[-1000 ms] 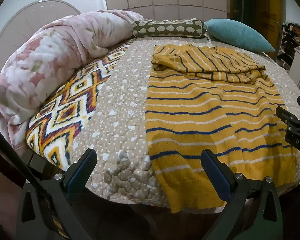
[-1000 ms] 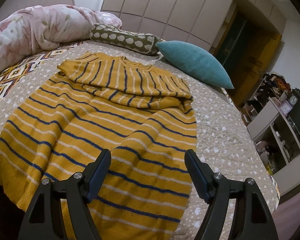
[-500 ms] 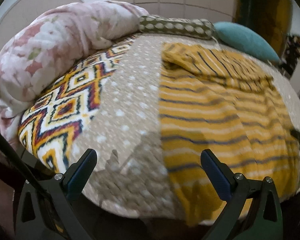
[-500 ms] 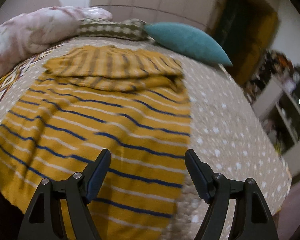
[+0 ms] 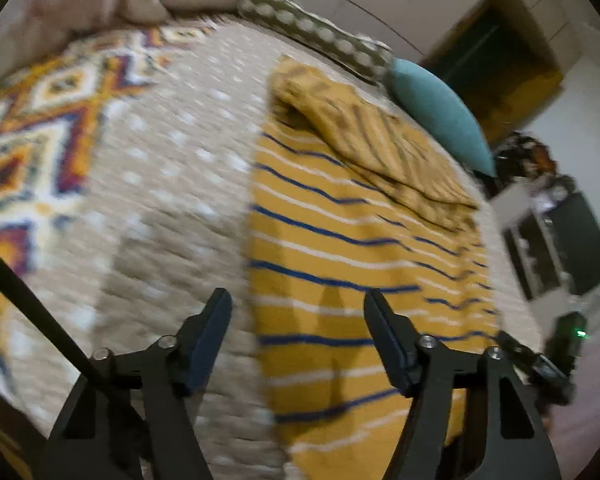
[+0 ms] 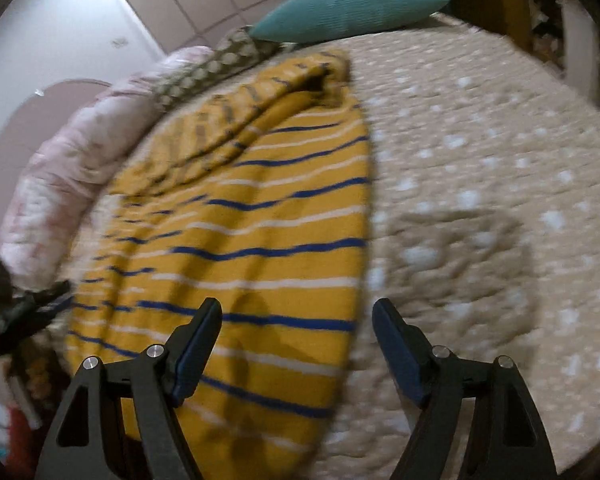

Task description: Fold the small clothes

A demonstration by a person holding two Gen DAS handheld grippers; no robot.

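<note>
A mustard-yellow sweater with blue and white stripes (image 5: 340, 264) lies flat on the bed, its sleeves folded across the top. It also shows in the right wrist view (image 6: 252, 240). My left gripper (image 5: 298, 312) is open and empty, hovering over the sweater's lower left edge. My right gripper (image 6: 296, 320) is open and empty over the sweater's lower right edge. The right gripper shows at the far right of the left wrist view (image 5: 540, 364); the left gripper shows at the far left of the right wrist view (image 6: 16, 308). Both views are motion-blurred.
The bed has a beige dotted quilt (image 5: 172, 184) (image 6: 480, 184). A patterned blanket (image 5: 40, 120) and a pink duvet (image 6: 60, 184) lie on the left. A teal pillow (image 5: 440, 116) and a dotted bolster (image 5: 312, 36) lie at the head. Shelves (image 5: 556, 240) stand at the right.
Both grippers have moved in over the sweater's lower corners and tilted, the left one to the sweater's left edge, the right one to its right edge. Both stay open.
</note>
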